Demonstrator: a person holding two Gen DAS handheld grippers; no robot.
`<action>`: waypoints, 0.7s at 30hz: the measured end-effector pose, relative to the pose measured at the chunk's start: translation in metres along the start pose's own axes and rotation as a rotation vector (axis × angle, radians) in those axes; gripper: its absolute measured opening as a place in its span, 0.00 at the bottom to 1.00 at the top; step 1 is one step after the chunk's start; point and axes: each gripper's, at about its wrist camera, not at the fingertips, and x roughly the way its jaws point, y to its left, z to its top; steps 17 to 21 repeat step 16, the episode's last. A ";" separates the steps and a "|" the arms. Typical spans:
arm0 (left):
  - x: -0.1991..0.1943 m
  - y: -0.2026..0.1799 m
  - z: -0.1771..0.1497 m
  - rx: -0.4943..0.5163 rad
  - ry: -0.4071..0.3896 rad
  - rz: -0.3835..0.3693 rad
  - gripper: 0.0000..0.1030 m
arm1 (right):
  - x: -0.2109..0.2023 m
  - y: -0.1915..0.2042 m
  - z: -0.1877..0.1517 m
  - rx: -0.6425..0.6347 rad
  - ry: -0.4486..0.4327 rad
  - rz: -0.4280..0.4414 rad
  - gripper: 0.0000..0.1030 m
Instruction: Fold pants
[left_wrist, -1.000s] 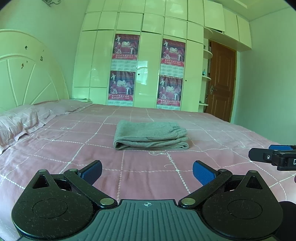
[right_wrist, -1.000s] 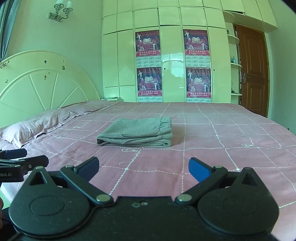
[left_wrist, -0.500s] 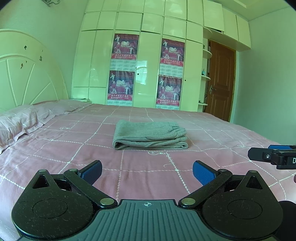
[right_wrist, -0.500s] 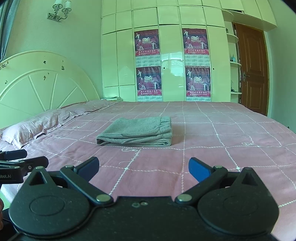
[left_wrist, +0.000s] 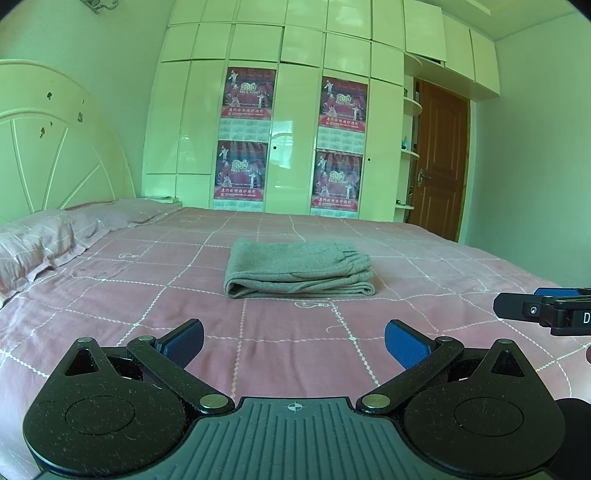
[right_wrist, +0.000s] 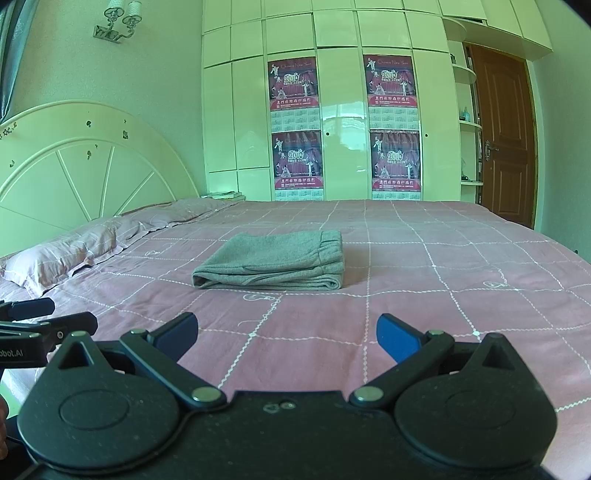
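The grey pants (left_wrist: 299, 269) lie folded in a compact stack in the middle of the pink checked bed (left_wrist: 147, 302); they also show in the right wrist view (right_wrist: 273, 262). My left gripper (left_wrist: 293, 343) is open and empty, held well short of the pants over the near part of the bed. My right gripper (right_wrist: 286, 334) is also open and empty, at a similar distance. Each gripper shows at the edge of the other's view, the right one (left_wrist: 543, 312) and the left one (right_wrist: 40, 325).
Pink pillows (right_wrist: 70, 254) lie at the left by the white headboard (right_wrist: 85, 166). A white wardrobe with posters (right_wrist: 343, 125) stands behind the bed. A brown door (right_wrist: 506, 147) is at the right.
Both views have tilted slightly, so the pants sit a little lower in frame. Both grippers stay open and the pants have not moved.
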 end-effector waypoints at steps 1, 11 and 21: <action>0.000 0.000 0.000 0.000 0.001 -0.001 1.00 | 0.000 0.000 0.001 0.000 0.001 0.000 0.94; -0.005 0.005 -0.001 -0.024 -0.054 0.020 1.00 | -0.001 -0.001 0.001 0.000 0.001 0.000 0.94; -0.004 0.009 -0.001 -0.047 -0.052 0.008 1.00 | -0.002 0.000 0.001 -0.001 0.001 0.000 0.94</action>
